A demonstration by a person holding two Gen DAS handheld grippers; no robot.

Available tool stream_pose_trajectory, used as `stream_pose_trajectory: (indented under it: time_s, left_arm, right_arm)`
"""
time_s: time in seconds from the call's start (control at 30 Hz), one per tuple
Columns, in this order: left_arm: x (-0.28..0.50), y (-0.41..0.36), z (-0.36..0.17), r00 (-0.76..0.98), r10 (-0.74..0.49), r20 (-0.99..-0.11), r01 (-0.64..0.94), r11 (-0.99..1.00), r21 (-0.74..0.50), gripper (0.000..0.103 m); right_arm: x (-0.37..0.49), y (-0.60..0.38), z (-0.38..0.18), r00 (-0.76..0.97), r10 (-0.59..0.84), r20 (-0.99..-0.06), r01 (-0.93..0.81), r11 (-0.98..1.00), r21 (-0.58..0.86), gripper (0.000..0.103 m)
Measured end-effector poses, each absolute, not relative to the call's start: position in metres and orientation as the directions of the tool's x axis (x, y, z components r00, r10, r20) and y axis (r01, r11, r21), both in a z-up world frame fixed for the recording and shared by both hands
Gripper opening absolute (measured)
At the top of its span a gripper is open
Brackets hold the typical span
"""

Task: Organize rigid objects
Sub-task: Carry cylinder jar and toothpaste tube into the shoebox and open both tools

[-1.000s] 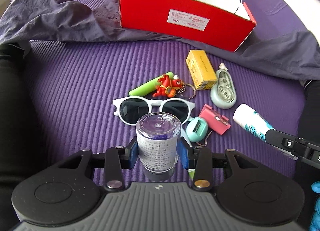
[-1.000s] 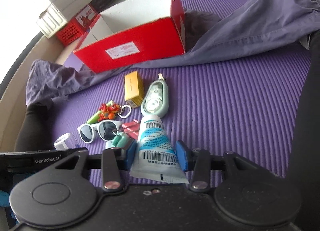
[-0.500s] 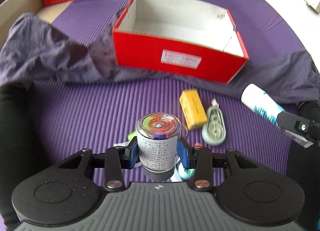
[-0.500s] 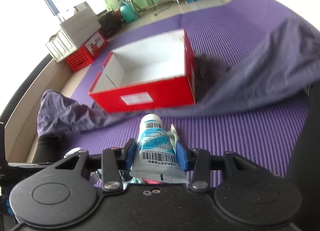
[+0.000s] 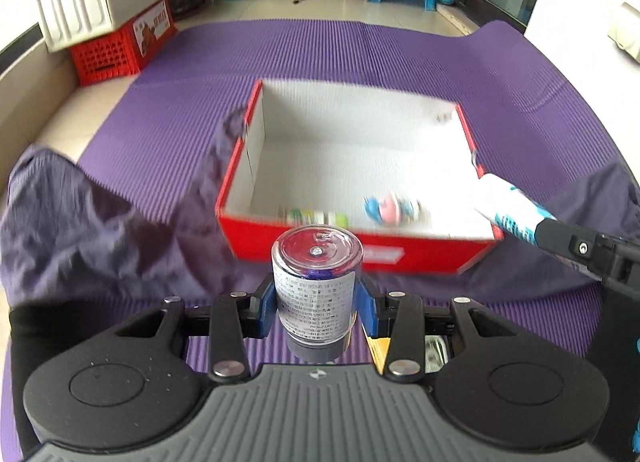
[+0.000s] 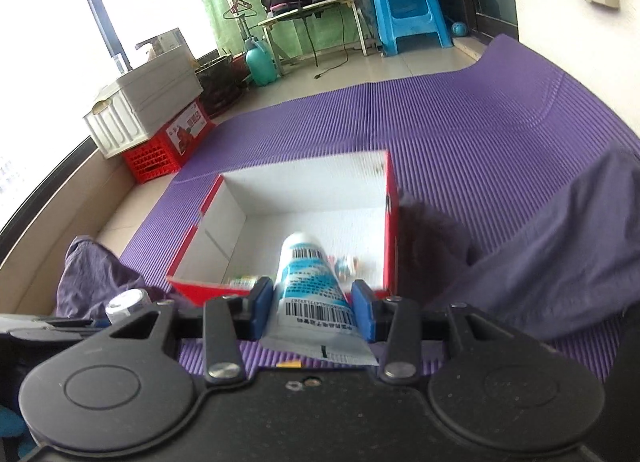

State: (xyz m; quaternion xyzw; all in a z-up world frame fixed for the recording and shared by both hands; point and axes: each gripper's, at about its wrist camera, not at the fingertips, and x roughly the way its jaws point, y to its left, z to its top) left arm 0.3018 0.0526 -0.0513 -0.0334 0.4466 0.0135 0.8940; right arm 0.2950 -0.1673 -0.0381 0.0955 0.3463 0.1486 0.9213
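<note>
While both tongs hang over the purple mat (image 5: 360, 50), each grips one thing. The left tongs (image 5: 316, 304) are clamped on a clear jar (image 5: 316, 282) with a printed label, its blue pads (image 5: 366, 310) pressing the sides, the jar's clear end facing forward toward the red box (image 5: 360, 250). The right tongs (image 6: 312, 312) pinch a white and blue tube (image 6: 310, 286) near its crimped end, the barcode facing up and the capped end reaching out over the near wall of the box (image 6: 390, 230).

That box sits open on the mat, white inside. At its near wall lie a few small things, blurred: something green and yellow (image 5: 316, 217) and something pink and blue (image 5: 390, 208). From the left view the tube (image 5: 508, 208) crosses the box's right near corner, held by the right tongs (image 5: 560, 240). Dark grey cloth (image 5: 92, 230) lies bunched on both sides of the box and against its near wall. Off the mat stand a red crate (image 6: 160, 150) carrying a white bin (image 6: 140, 102), and a blue stool (image 6: 408, 6).
</note>
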Motion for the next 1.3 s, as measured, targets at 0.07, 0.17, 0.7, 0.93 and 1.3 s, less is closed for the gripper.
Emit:
stream_pose_trajectory:
  time_s: [0.07, 0.17, 0.7, 0.93, 1.3]
  left_arm:
    - [0.317, 0.055, -0.049, 0.604, -0.006, -0.797, -0.051, 0.998, -0.047, 0.040]
    - [0.340, 0.057, -0.048, 0.601, -0.003, -0.799, -0.053, 0.998, -0.044, 0.040]
    - [0.454, 0.053, -0.092, 0.556, 0.096, -0.826, -0.056, 0.995, 0.079, 0.040]
    - [0.488, 0.047, -0.128, 0.502, 0.116, -0.857, -0.028, 0.993, 0.118, 0.040]
    - [0.501, 0.048, -0.158, 0.447, 0.099, -0.889, -0.046, 0.995, 0.088, 0.041]
  right_arm:
    - [0.306, -0.163, -0.038, 0.721, 0.333, -0.607, -0.208, 0.941, 0.268, 0.042]
    - [0.324, -0.157, -0.042, 0.722, 0.330, -0.608, -0.213, 0.942, 0.258, 0.042]
    - [0.419, -0.108, -0.095, 0.692, 0.205, -0.693, -0.213, 0.974, 0.076, 0.042]
    - [0.441, -0.089, -0.120, 0.669, 0.171, -0.723, -0.261, 0.965, -0.014, 0.042]
    - [0.450, -0.083, -0.137, 0.663, 0.158, -0.732, -0.293, 0.954, -0.060, 0.041]
